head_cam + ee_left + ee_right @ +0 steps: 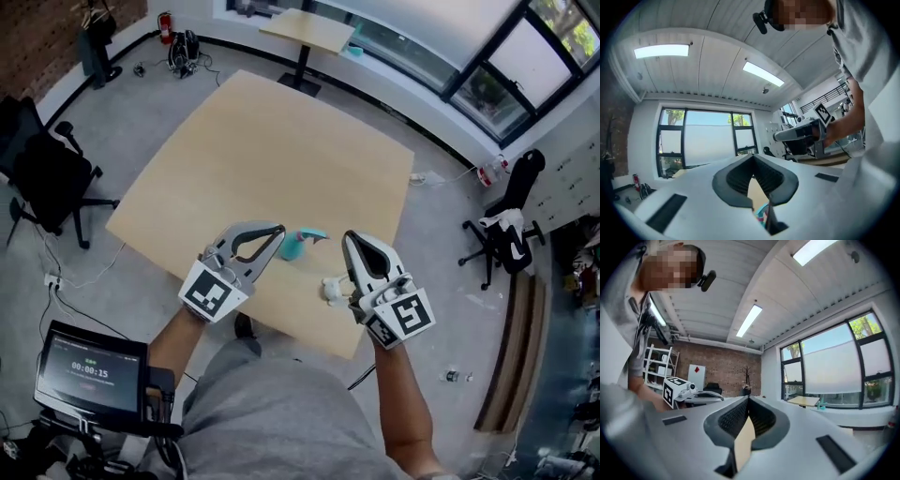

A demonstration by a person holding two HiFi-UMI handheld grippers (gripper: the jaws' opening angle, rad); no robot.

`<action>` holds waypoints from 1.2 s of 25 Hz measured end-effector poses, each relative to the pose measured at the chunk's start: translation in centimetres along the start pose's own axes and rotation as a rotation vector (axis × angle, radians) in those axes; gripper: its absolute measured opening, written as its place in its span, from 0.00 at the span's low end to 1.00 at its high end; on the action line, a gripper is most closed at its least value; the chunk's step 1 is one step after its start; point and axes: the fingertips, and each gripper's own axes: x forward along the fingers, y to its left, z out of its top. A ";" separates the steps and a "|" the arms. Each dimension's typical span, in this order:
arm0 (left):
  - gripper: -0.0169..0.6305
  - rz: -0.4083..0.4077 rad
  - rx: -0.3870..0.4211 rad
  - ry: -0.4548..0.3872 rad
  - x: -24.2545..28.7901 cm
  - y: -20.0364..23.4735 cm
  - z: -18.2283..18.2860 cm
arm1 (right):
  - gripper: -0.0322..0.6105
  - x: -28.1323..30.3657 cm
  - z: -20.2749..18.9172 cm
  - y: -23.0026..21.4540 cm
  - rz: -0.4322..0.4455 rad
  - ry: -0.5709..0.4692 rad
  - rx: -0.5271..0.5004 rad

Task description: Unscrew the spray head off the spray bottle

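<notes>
The fingers (736, 180) of the left gripper (277, 231) are pressed tip to tip with nothing between them, and the right gripper (352, 240) is closed and empty in the same way; its own view shows only pale wood through the slit behind the meeting pads. Both tools point away from the person and appear to be held above the tabletop (272, 141), not resting on it. Two small things lie in the gap between them. A teal piece (302, 244) sits just off the left gripper's tip, toward the right gripper, with its long axis running across the view and a flatter teal end turned toward the right gripper. A small white piece (333, 290) lies nearer the person, close beside the right gripper's inner flank. The two pieces lie apart, so the spray head seems to be off the bottle already, though which piece is head and which is bottle cannot be told at this size. The left gripper is the nearer to the teal piece and the right to the white one; any fresh grasp would call for opening the fingers and coming down between the tools.
</notes>
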 end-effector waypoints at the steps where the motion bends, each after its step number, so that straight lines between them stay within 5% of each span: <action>1: 0.03 0.015 -0.010 -0.015 -0.3 -1.3 1.7 | 0.06 -2.1 0.7 0.6 0.002 -0.024 0.006; 6: 0.03 0.080 -0.044 -0.058 -2.8 -8.9 8.5 | 0.06 -12.3 3.3 4.7 0.004 -0.074 -0.013; 16: 0.03 0.165 -0.041 0.055 -10.5 -23.5 10.9 | 0.06 -29.2 1.1 9.4 -0.083 0.020 0.035; 30: 0.03 0.225 -0.068 0.105 -18.0 -25.3 11.6 | 0.06 -31.8 0.6 14.4 -0.081 0.053 0.067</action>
